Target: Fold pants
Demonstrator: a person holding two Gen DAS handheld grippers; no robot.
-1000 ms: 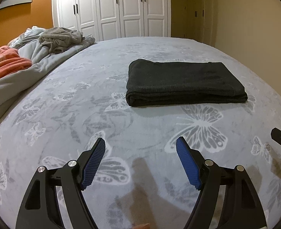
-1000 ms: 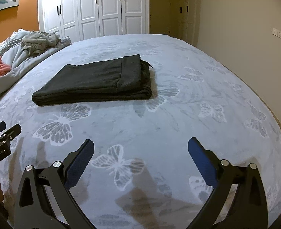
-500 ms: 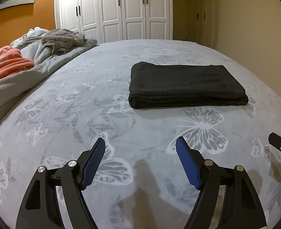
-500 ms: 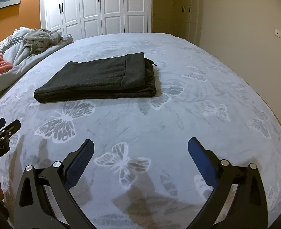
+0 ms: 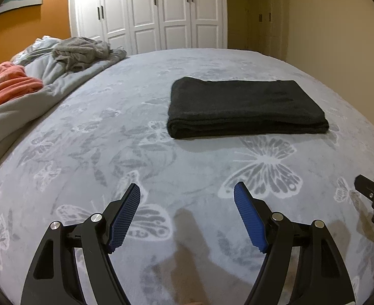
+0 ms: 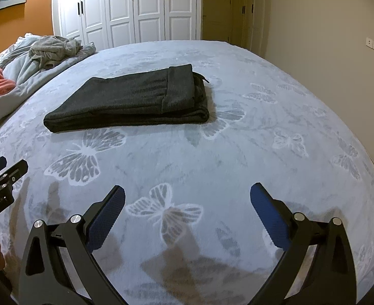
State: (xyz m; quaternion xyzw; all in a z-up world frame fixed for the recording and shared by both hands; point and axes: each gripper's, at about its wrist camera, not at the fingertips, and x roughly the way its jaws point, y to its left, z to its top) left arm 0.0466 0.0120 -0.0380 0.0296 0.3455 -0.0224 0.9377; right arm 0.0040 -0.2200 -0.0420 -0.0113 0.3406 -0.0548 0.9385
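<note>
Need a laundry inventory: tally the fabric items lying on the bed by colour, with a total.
Dark charcoal: 1, the folded pants
Grey: 1, the crumpled garment
Coral pink: 1, the bunched fabric
Pale grey: 1, the rumpled duvet
Total: 4

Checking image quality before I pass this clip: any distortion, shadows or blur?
Left wrist: fisheye bows the bed, dark corner vignette, soft shadows before the jaws, pants sharp. Right wrist: same bowing, shadows on the bed near the jaws, no glare.
</note>
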